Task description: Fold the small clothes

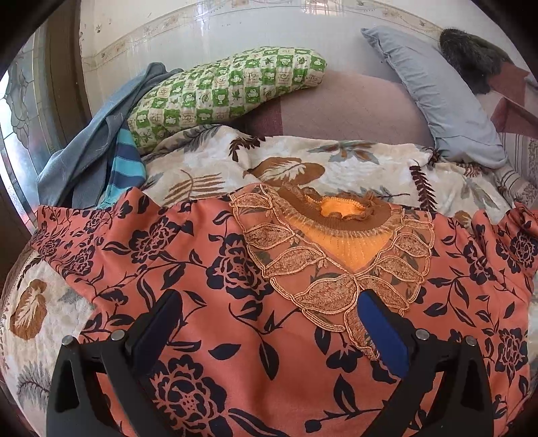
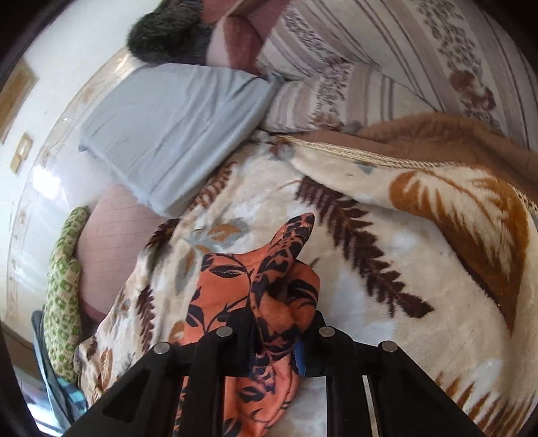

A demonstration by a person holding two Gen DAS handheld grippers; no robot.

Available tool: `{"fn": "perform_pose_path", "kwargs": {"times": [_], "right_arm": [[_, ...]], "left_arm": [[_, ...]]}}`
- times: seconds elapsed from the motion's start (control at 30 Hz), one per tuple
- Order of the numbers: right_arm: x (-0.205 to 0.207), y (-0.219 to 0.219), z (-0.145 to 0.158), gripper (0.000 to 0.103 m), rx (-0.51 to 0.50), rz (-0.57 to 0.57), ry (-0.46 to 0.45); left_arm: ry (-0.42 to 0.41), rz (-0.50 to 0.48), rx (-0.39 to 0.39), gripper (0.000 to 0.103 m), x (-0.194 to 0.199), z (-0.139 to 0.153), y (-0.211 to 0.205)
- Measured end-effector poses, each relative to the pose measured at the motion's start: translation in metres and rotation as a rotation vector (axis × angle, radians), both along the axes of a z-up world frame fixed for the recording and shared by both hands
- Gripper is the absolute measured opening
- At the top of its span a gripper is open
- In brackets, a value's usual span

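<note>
Orange floral blouse [image 1: 235,285] lies spread on the bed blanket [image 1: 302,158], filling the lower frame. Left claw [image 1: 269,312] gapes above it, holding nothing. Right claw [image 2: 282,322] pinches a bunched blouse edge. Thin, limp, likely slippery; best taken at hems and shoulders.

Beneath the left gripper [image 1: 265,312] the floral blouse [image 1: 188,262] runs off the lower edge, so its hem cannot be seen, and its far sleeve is cut by the lens rim. A striped garment [image 1: 126,161] ahead and to the left is mostly buried under a grey cloth [image 1: 90,141]. In the right gripper [image 2: 280,322] the bunched blouse fabric covers the finger pads, and the dark furry thing [image 2: 168,32] far ahead is too blurred to identify
</note>
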State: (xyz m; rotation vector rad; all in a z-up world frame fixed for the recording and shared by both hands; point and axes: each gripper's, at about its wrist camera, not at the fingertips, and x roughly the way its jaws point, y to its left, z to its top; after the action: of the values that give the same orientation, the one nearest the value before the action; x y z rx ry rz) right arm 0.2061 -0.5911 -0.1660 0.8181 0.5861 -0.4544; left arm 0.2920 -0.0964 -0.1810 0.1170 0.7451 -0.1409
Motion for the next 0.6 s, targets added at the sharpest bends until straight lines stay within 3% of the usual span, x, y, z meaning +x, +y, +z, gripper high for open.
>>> {"fn": "perform_pose_path", "kwargs": {"times": [0.23, 0.33, 0.4, 0.5, 0.6], "right_arm": [[0.041, 0.124, 0.058, 0.018, 0.081, 0.319, -0.180], [0.065, 0.199, 0.062, 0.019, 0.164, 0.469, -0.239], [0.083, 0.255, 0.054, 0.025, 0.211, 0.582, -0.222], [0.101, 0.333, 0.029, 0.086, 0.238, 0.788, -0.114], [0.097, 0.363, 0.003, 0.086, 0.203, 0.879, -0.055]], "left_arm": [[-0.040, 0.101, -0.074, 0.103, 0.004, 0.024, 0.042], [-0.050, 0.168, -0.093, 0.103, 0.008, 0.030, 0.070], [-0.063, 0.218, -0.097, 0.103, 0.010, 0.033, 0.090], [-0.077, 0.293, -0.089, 0.103, 0.012, 0.033, 0.120], [-0.048, 0.330, -0.100, 0.103, 0.014, 0.025, 0.144]]}}
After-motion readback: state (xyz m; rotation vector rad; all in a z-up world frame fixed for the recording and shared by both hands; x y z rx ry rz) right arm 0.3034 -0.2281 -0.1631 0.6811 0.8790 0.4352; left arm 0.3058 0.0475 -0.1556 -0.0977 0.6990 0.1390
